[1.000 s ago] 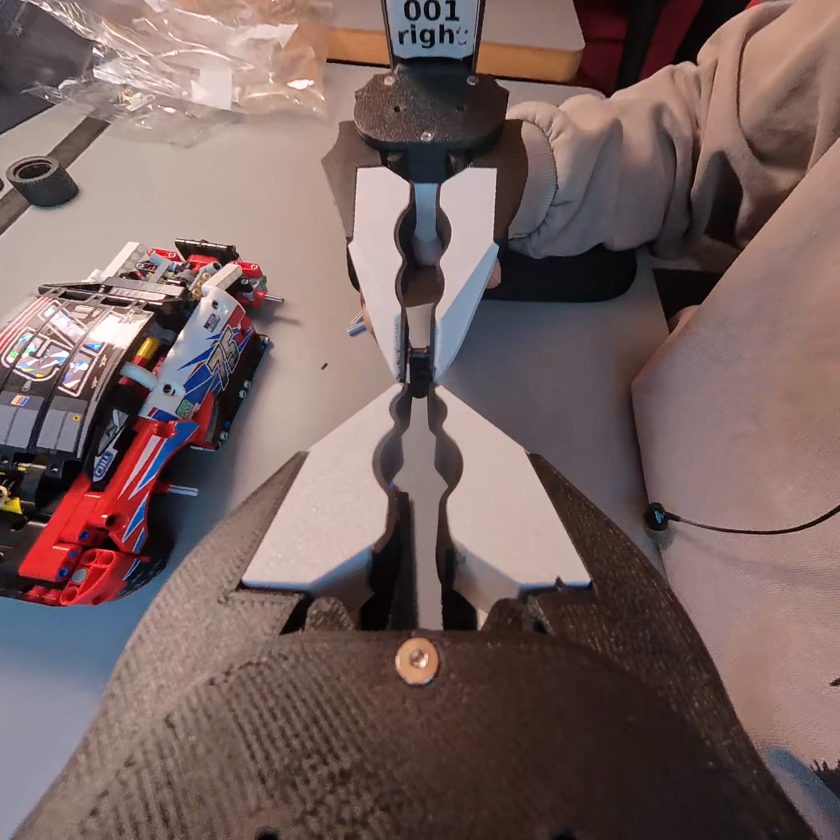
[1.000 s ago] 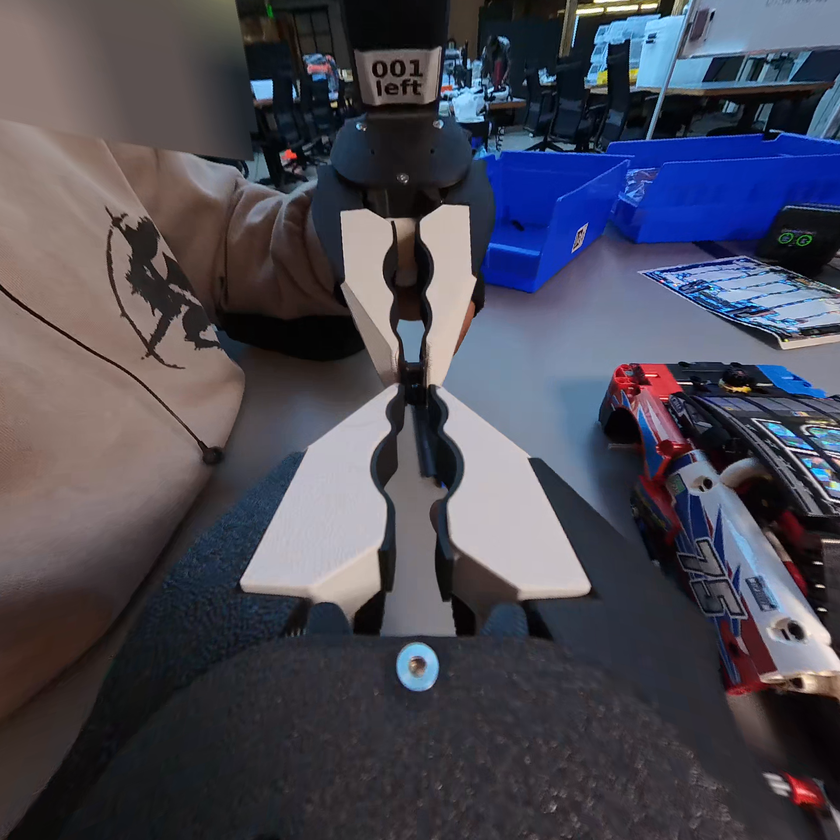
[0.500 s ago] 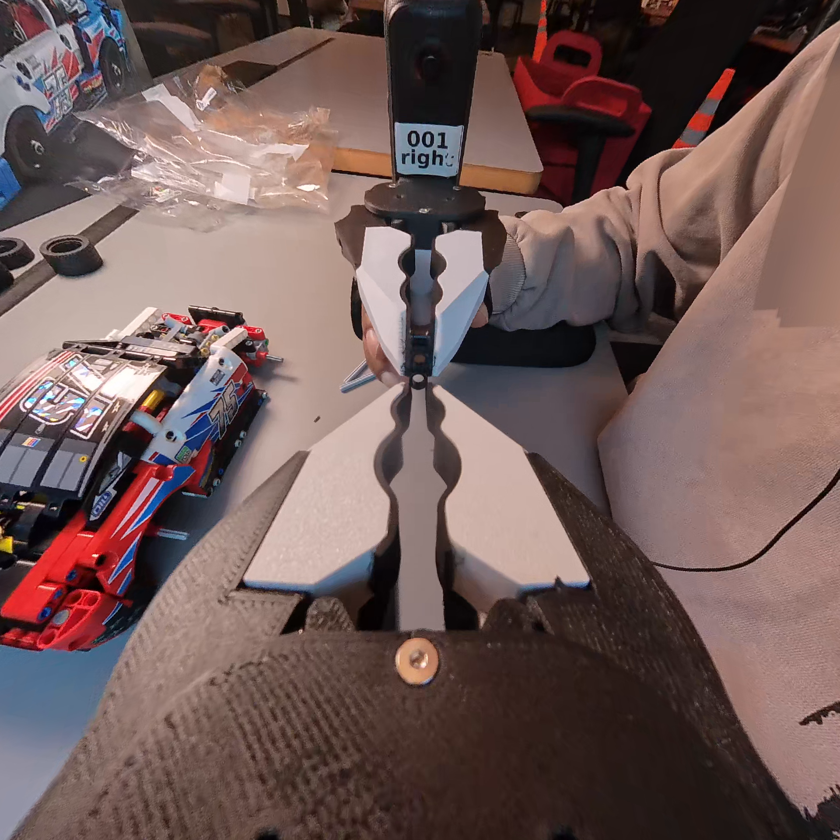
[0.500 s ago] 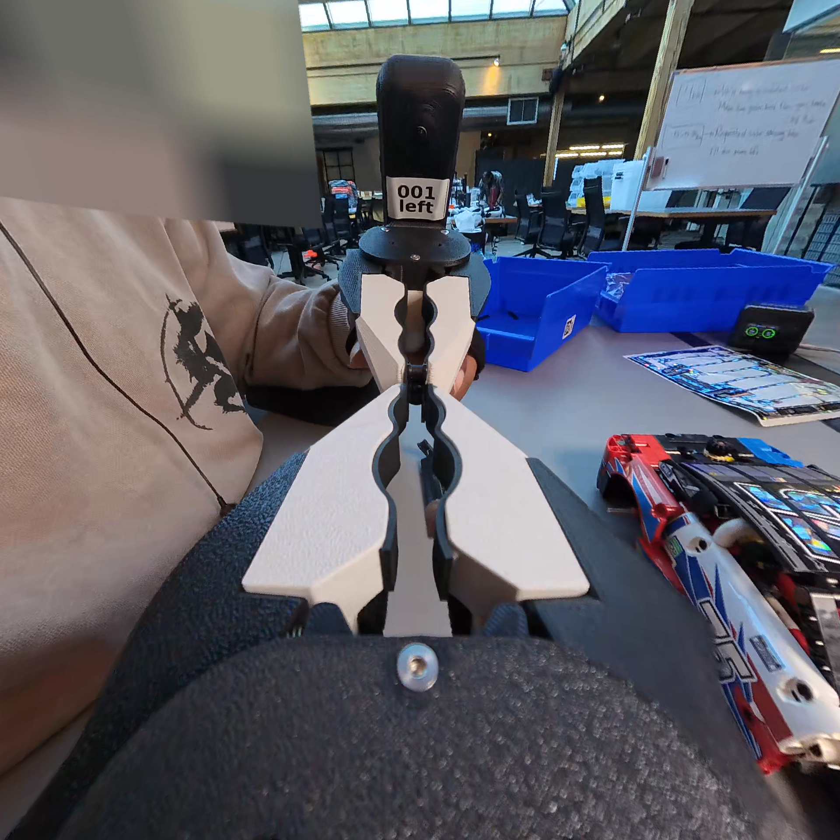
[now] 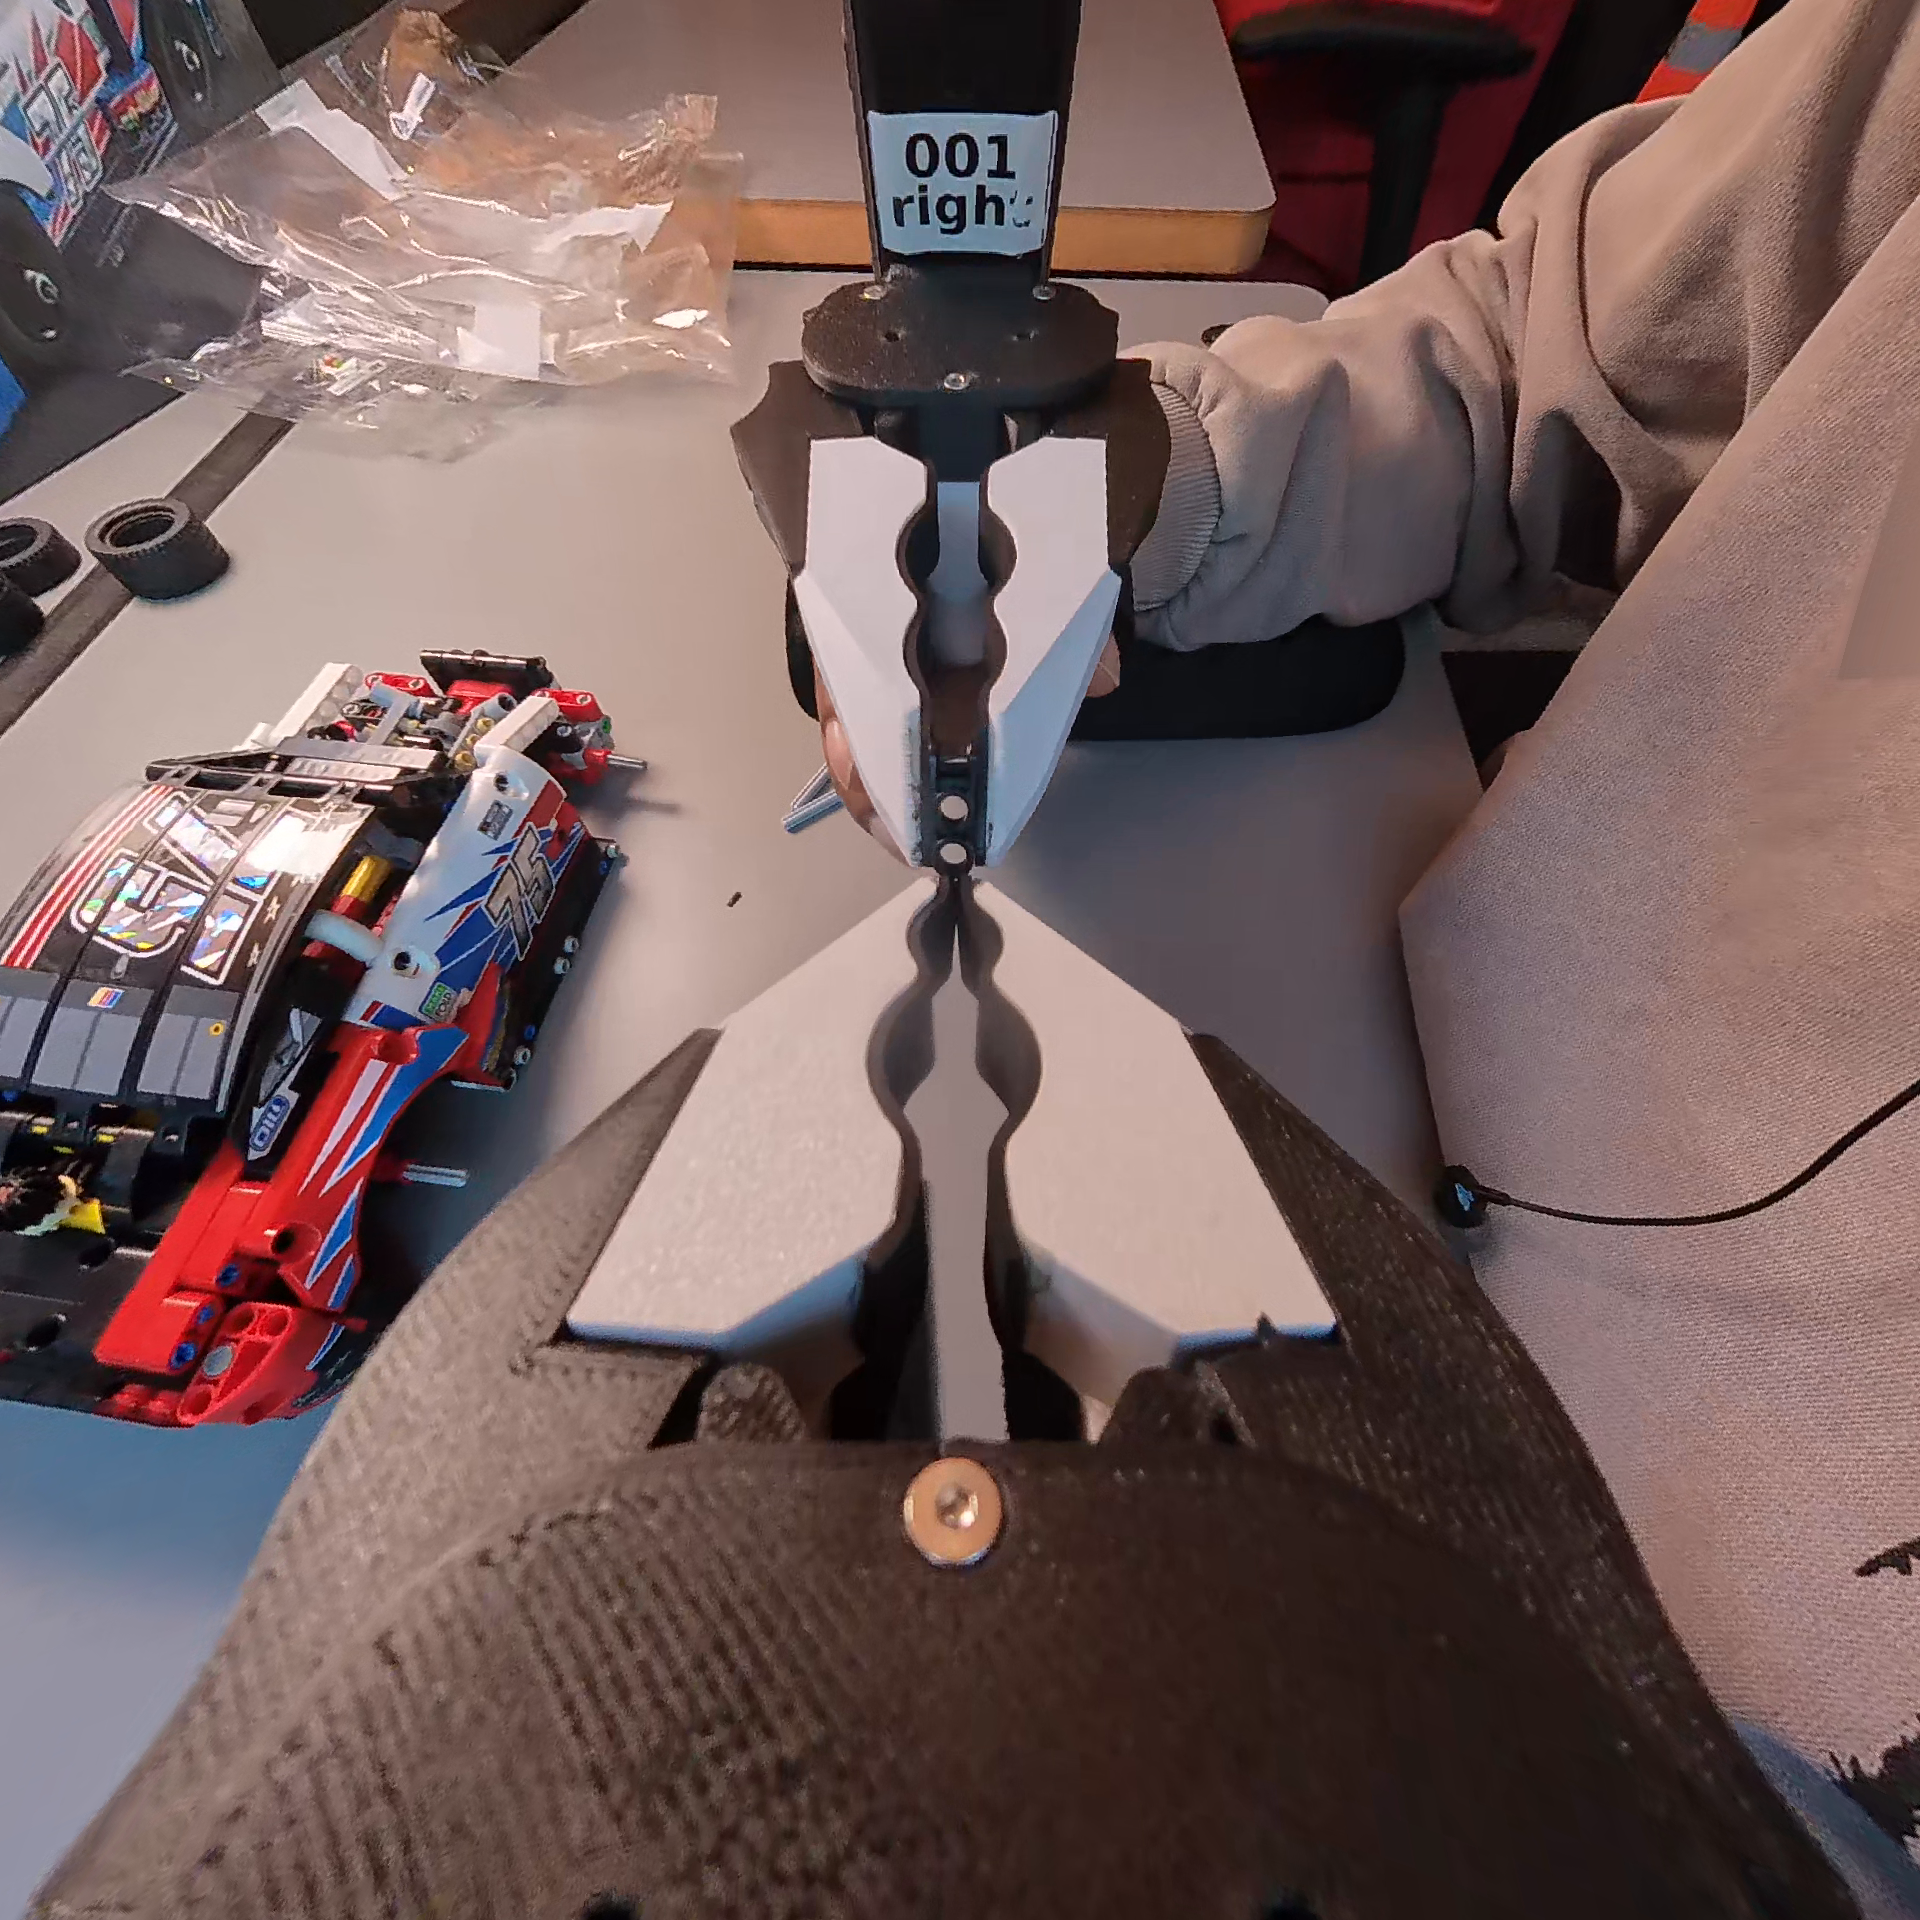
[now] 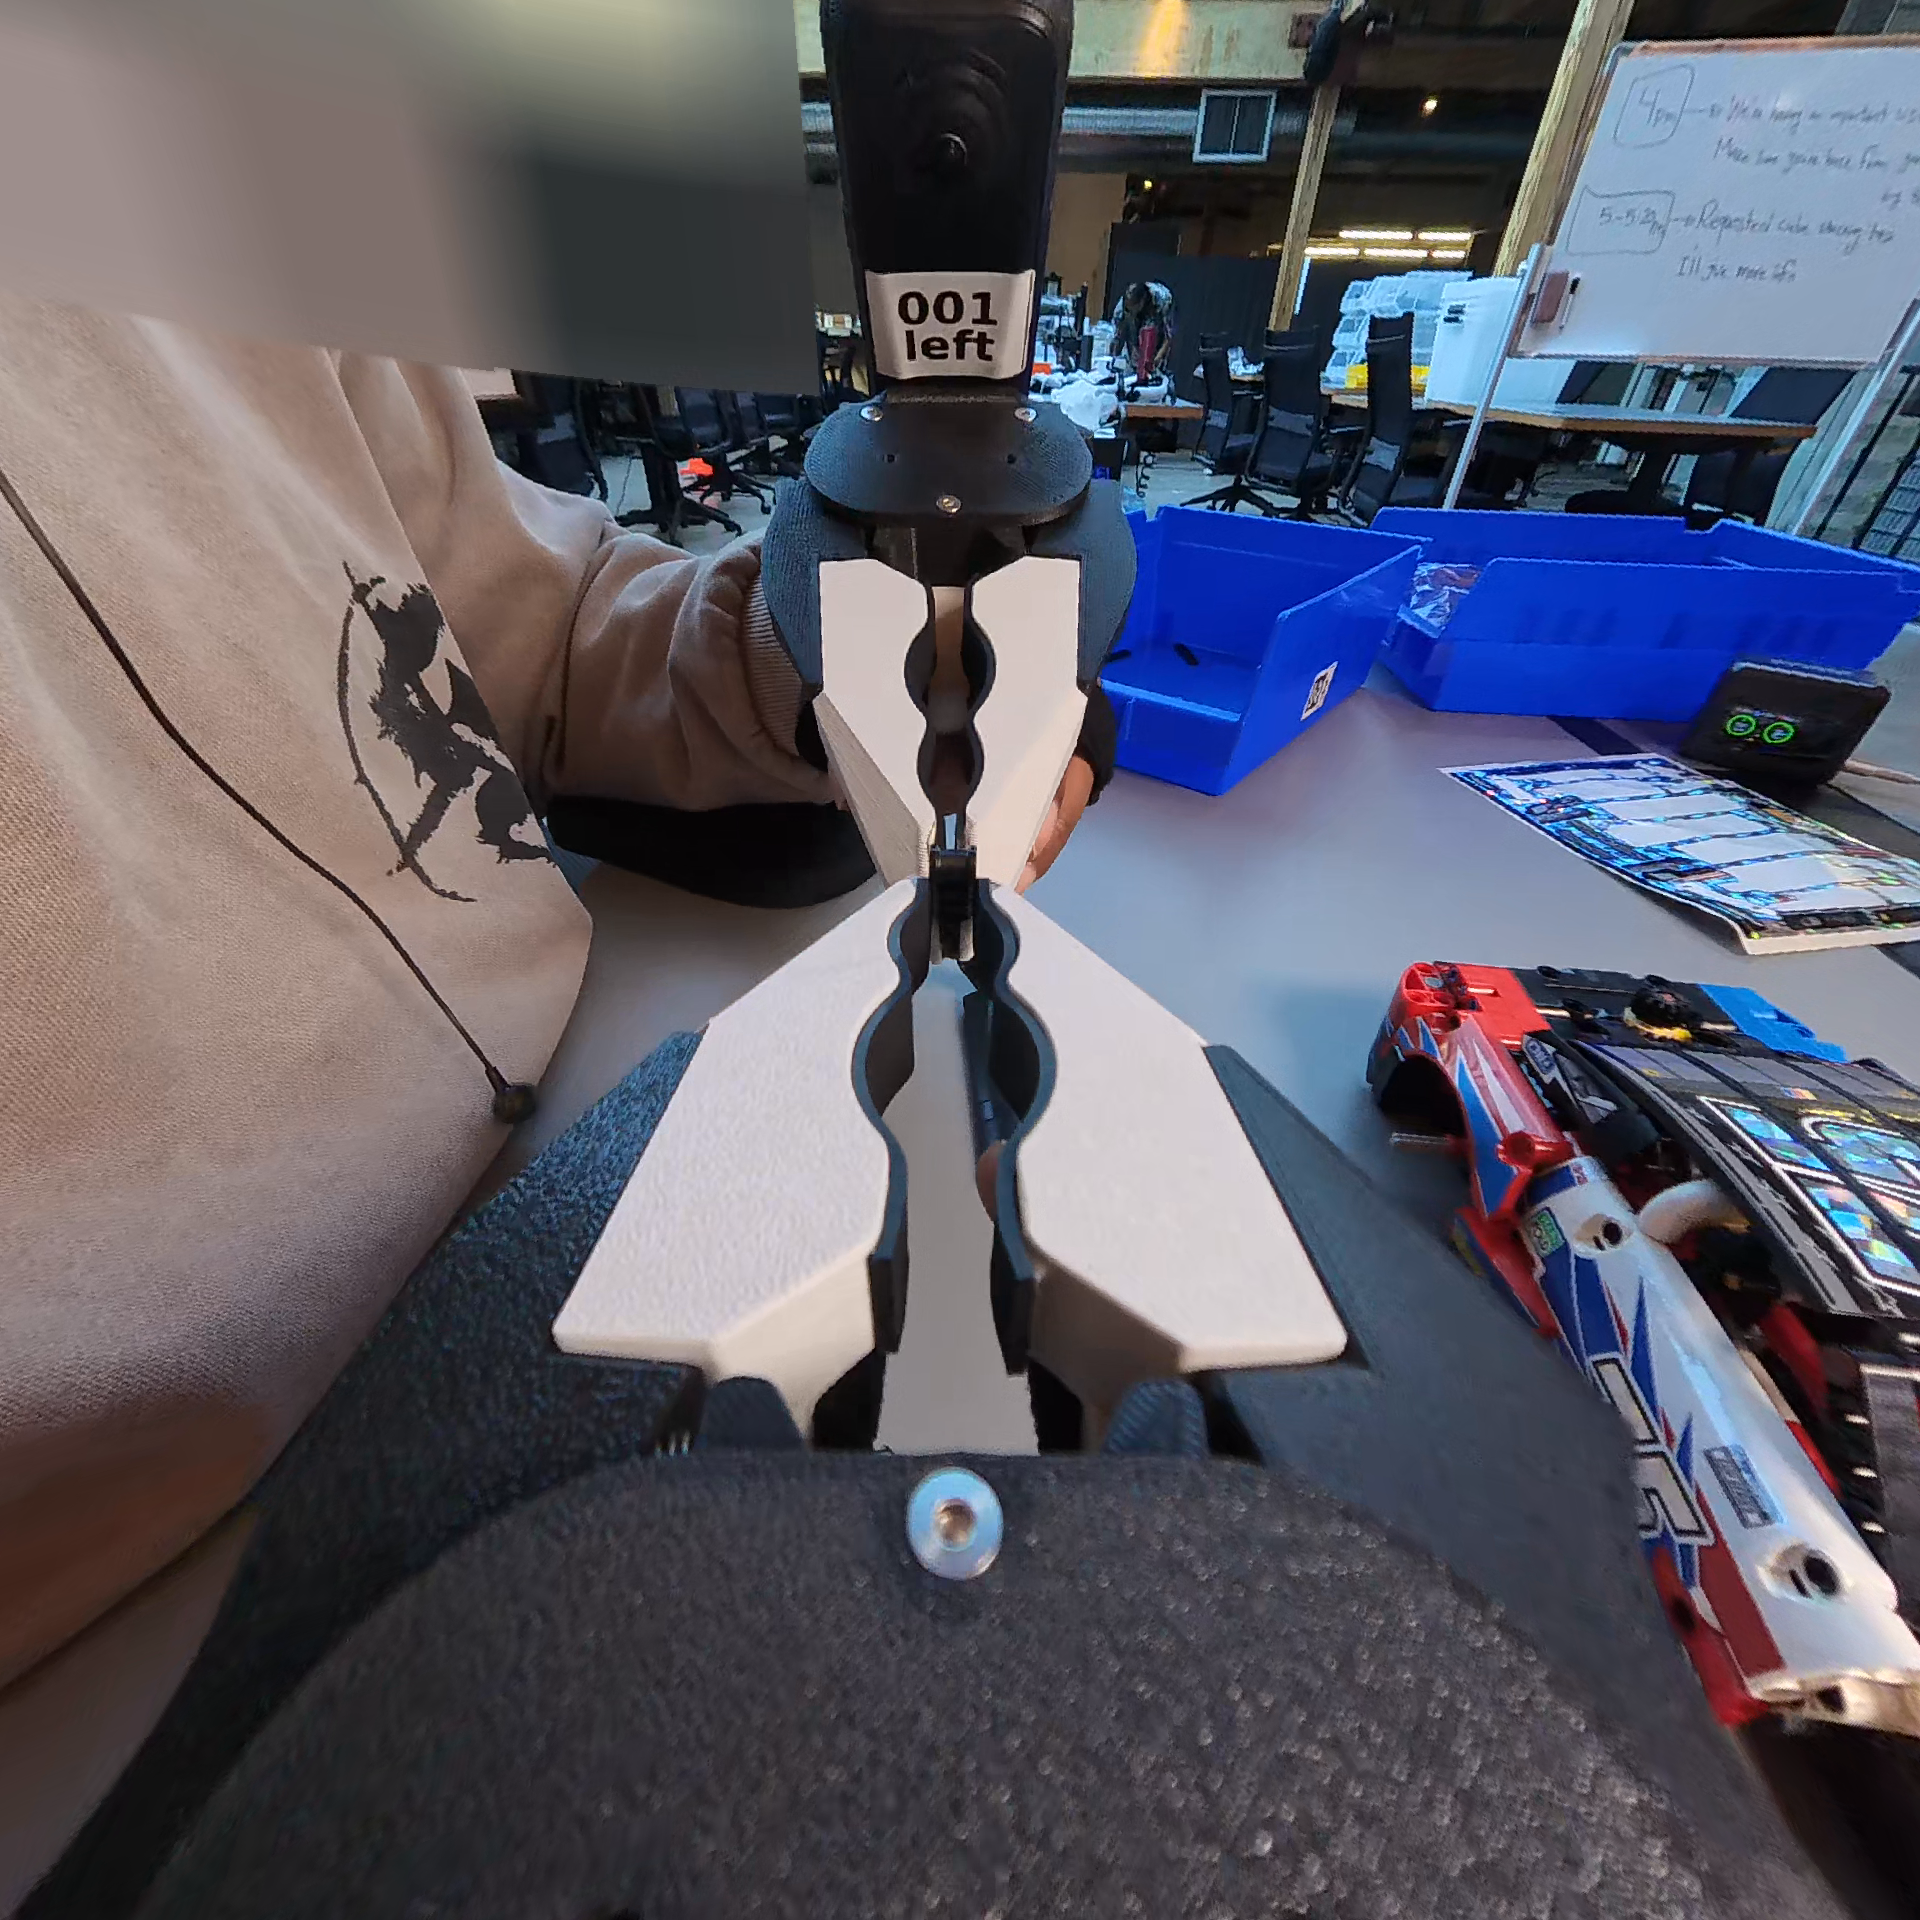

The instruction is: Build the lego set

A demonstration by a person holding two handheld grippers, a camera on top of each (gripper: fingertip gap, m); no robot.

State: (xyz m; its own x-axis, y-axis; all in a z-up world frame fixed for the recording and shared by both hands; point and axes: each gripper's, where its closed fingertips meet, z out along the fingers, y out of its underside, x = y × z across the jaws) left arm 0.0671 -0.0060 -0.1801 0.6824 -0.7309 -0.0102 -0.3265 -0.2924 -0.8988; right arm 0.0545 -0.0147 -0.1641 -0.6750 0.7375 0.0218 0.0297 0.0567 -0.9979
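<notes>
Right gripper (image 6: 953,914) pinches a black holed beam (image 5: 954,805). Left gripper (image 5: 954,902) pressed together tip-to-tip against it (whether it grips a part, cannot tell). Lego car (image 5: 260,997) lies left on grey table (image 5: 582,582); tyres (image 5: 156,535) farther left.

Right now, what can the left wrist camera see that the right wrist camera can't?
Only the left wrist view shows the clear plastic bags and loose black tires. Only the right wrist view shows the blue bins, the sticker sheet and the whiteboard. Both show the lego car, the grey table, and the two grippers meeting tip to tip, the right gripper pinching a small black lego beam before the left gripper.
</notes>
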